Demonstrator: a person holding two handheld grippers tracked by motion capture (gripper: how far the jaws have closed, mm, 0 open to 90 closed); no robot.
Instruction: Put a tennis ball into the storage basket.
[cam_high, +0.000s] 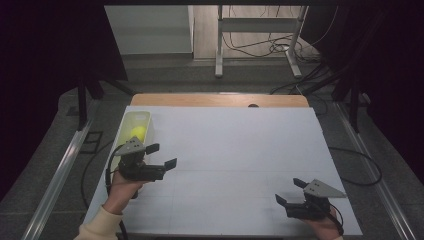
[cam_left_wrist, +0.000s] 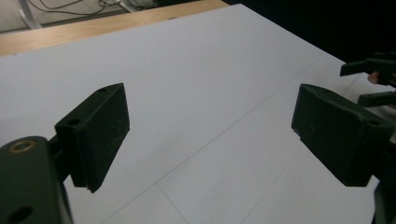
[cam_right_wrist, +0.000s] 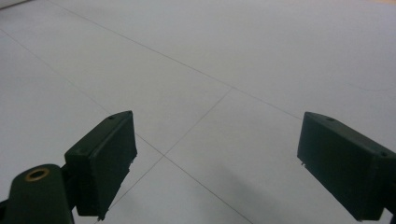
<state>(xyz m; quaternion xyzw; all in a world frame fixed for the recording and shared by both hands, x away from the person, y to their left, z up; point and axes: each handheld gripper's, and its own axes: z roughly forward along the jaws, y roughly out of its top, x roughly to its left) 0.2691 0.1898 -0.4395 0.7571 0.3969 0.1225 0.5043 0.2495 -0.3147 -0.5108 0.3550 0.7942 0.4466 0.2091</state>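
A yellow ball (cam_high: 138, 132) lies in a pale translucent bin (cam_high: 127, 123) at the left edge of the white table sheet (cam_high: 235, 150). My left gripper (cam_high: 161, 155) hovers just in front of that bin, pointing right, jaws open with nothing between them; in the left gripper view (cam_left_wrist: 210, 135) only bare sheet shows in the gap. My right gripper (cam_high: 290, 190) sits at the near right, pointing left, jaws also wide apart over bare sheet in the right gripper view (cam_right_wrist: 217, 163). The right gripper (cam_left_wrist: 373, 81) also appears far off in the left gripper view.
A wooden table edge (cam_high: 220, 100) runs behind the sheet. Beyond it are a white desk frame (cam_high: 260, 45) and loose cables (cam_high: 280, 47) on the floor. Metal rails (cam_high: 60, 175) flank the table on both sides.
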